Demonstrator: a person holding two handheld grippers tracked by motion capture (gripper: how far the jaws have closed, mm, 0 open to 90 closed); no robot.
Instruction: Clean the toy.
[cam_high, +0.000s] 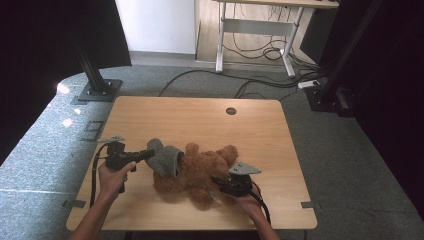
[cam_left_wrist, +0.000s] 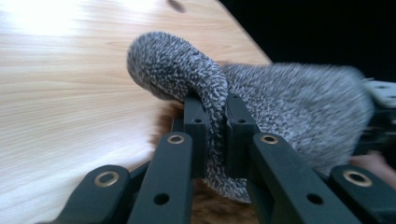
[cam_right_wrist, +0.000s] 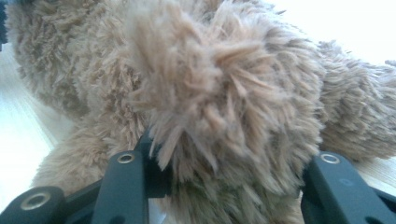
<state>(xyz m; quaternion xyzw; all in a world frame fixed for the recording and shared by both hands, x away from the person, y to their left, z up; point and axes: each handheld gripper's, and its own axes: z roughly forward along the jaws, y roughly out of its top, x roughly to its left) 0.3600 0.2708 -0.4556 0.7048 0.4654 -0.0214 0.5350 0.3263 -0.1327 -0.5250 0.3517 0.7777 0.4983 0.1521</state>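
The fluffy brown teddy bear (cam_high: 200, 172) lies flat near the front edge of the light wooden table (cam_high: 200, 115); its long body runs across the table, from the person's left to their right; a speckled grey knitted sleeve or hat (cam_high: 167, 159) is pulled over the end of the bear that points left.

The left gripper (cam_high: 148, 154) sits just to the left of that grey piece and points to the right, straight along the bear's length; in the left gripper view its two black jaws are pinched tight on a fold of the grey knit (cam_left_wrist: 212, 121); the rest of the knit stretches away toward the bear, and a loose tip curls up above the jaws.

The right gripper (cam_high: 220, 184) is at the other end, on the front side of the bear; its jaws stand part way apart with a thick lump of brown fur (cam_right_wrist: 224, 116) between them; it looks like a leg or arm, though the fur is too close to be sure; I think the jaws are holding the bear still.

So the grey knit comes off or goes on along that left-to-right line; the left hand is the nearer one to it, and the right hand steadies the bear.
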